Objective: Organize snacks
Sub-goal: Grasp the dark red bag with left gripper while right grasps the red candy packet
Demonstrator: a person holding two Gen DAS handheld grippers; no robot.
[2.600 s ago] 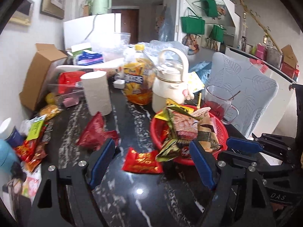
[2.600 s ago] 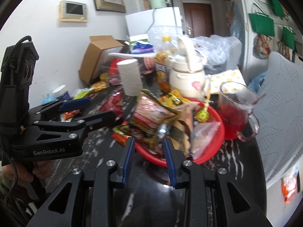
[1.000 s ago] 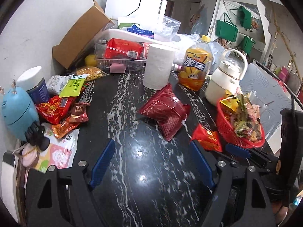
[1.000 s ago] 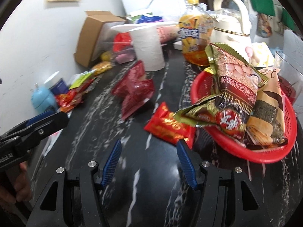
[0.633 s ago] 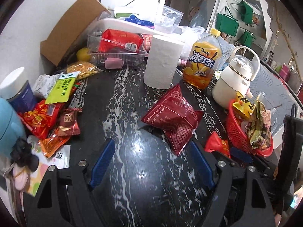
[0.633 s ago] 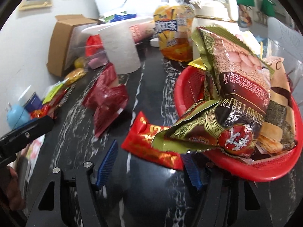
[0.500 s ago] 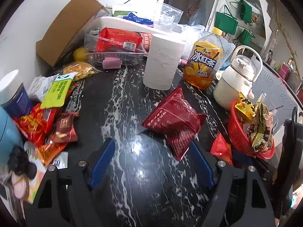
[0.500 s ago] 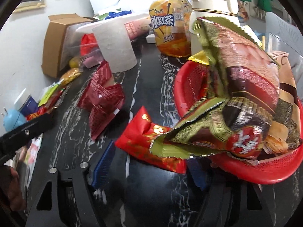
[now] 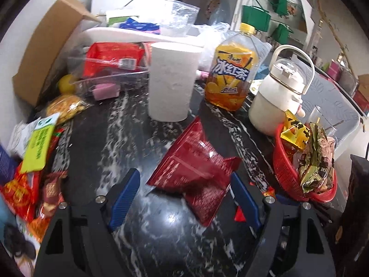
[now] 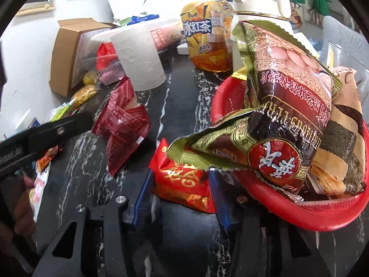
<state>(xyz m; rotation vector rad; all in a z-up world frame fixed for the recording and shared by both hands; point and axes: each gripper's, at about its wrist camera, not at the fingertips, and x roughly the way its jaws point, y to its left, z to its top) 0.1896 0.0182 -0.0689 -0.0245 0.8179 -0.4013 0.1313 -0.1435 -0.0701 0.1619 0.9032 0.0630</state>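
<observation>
Black marble table (image 9: 129, 138) is cluttered; the red basket (image 10: 230, 97), at 3 o'clock in the left view, is already heaped with snacks. Right gripper (image 10: 180, 194) is closing on the red-gold packet (image 10: 182, 180) between its jaws, probably for the basket. Left gripper (image 9: 184, 196) is held wide, empty, framing the dark red bags (image 9: 193, 173).

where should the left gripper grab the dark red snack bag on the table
Judging by its pose, take the dark red bag across its puffy middle, from above and the near side. It lies flat on the black table, already between the open left gripper fingers; its flat sealed corners give little to pinch.
</observation>
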